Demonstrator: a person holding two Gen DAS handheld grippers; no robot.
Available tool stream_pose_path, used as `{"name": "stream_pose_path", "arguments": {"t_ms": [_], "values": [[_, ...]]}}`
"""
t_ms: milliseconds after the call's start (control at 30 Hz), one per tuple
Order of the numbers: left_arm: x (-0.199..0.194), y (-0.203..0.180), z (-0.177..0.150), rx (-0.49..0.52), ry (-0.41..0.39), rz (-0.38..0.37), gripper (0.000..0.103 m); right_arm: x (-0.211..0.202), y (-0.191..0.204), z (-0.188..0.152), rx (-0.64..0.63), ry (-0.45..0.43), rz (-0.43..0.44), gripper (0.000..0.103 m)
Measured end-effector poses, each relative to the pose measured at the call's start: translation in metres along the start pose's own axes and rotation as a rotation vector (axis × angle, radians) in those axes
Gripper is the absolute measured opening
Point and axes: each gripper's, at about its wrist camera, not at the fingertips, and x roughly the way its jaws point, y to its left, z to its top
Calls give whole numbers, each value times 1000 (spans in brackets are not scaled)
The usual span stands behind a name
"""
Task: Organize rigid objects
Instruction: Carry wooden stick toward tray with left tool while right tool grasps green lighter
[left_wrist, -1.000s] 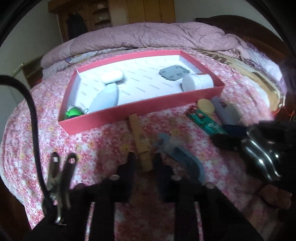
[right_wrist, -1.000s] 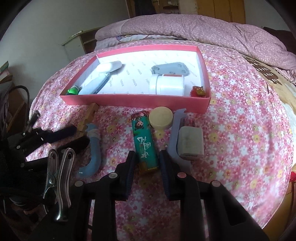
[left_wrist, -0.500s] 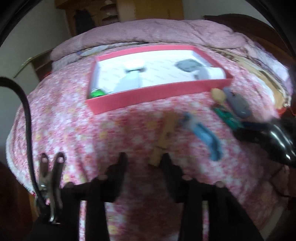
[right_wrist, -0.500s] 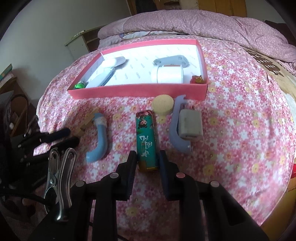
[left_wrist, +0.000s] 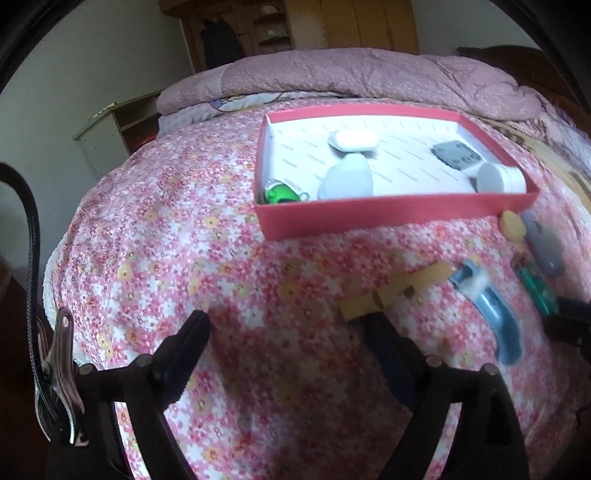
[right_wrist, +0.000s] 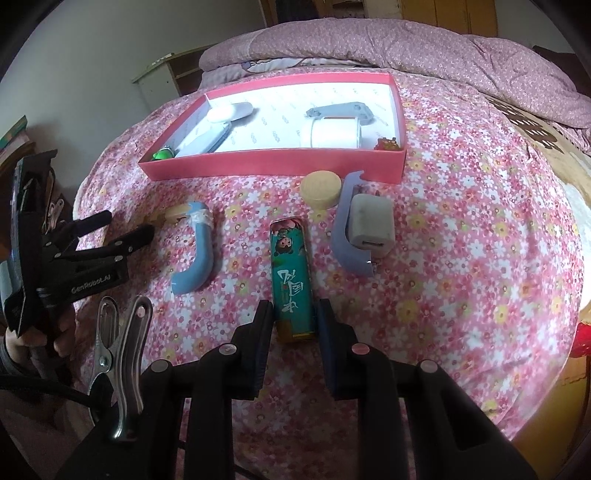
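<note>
Right claw is clamped on the near end of the green printed rectangular tin, which lies on the flowered pink bedspread in front of the shallow red cardboard box w/ white lining. Left claw is opening, nothing between its jaws; the tan wooden block piece lies just off its right fingertip, also in front of the box.

Risks, as I judge them:
- Grip is at the tin's very end, so a lift could let the far end droop or swing, poss. twisting out.
- Bed is soft; pressing down could tip nearby items.
- Left claw's wide jaws sit near the wood piece and could nudge it.

Around the box: round beige lid touches its front wall; grey-blue curved plastic piece w/ a grey square charger block on it lies front-right; blue curved taped handle front-left. Inside: white oval case, white cylinder jar, grey flat plate, green toy, small red figure.

In the way: the lid sits btw tin and box wall, so the tin must clear it and the wall. Free floor is mid-box.
</note>
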Motion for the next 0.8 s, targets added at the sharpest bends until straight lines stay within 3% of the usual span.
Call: {"name": "stream_pose_path", "arguments": {"t_ms": [200, 300, 533, 800], "values": [[12, 10, 12, -92, 25, -28, 91, -1, -2, -2, 9, -11, 11, 25], [10, 12, 11, -106, 42, -86, 90, -1, -4, -2, 18, -15, 23, 25], [1, -19, 9, -61, 52, -207, 90, -2, -4, -3, 21, -23, 27, 25], [4, -56, 15, 55, -3, -196, 90, -3, -8, -4, 32, -26, 48, 25]]}}
